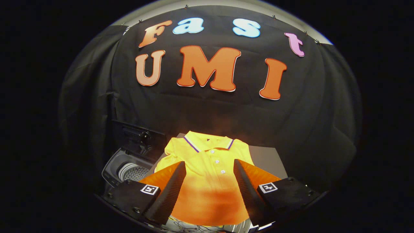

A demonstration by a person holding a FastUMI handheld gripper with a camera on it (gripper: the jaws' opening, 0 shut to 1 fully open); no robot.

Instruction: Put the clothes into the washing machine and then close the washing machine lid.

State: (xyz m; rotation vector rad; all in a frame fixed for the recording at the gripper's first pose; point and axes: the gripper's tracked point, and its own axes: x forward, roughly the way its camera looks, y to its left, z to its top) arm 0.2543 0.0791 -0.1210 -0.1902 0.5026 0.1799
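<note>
So, reading this one from the left across: off to the left of my fingers sits the washing machine (129,168), a small top-loader with its lid (137,137) standing up at the back and the perforated drum (133,172) showing down inside, so the mouth is open and ready. Just right of that is the yellow polo shirt (207,161), laid flat and face up on a grey table (266,158), collar pointing away from me, buttons running down the middle, one sleeve reaching toward the machine. The gripper (209,170) hangs over the shirt's lower half with its fingers spread wide apart, one on either side of the button line, and nothing pinched between them. I honestly can't tell how far above the fabric the tips are, could be hovering, could be nearly touching.

My read is we're at the very first step, the pickup, nothing's in the drum yet. Next move needs me to drop down onto the cloth and close on a good bunch of it near the middle, not just a thin edge, then lift clear and swing left over the opening. Floppy fabric will trail, so a sleeve could catch on the rim
</note>
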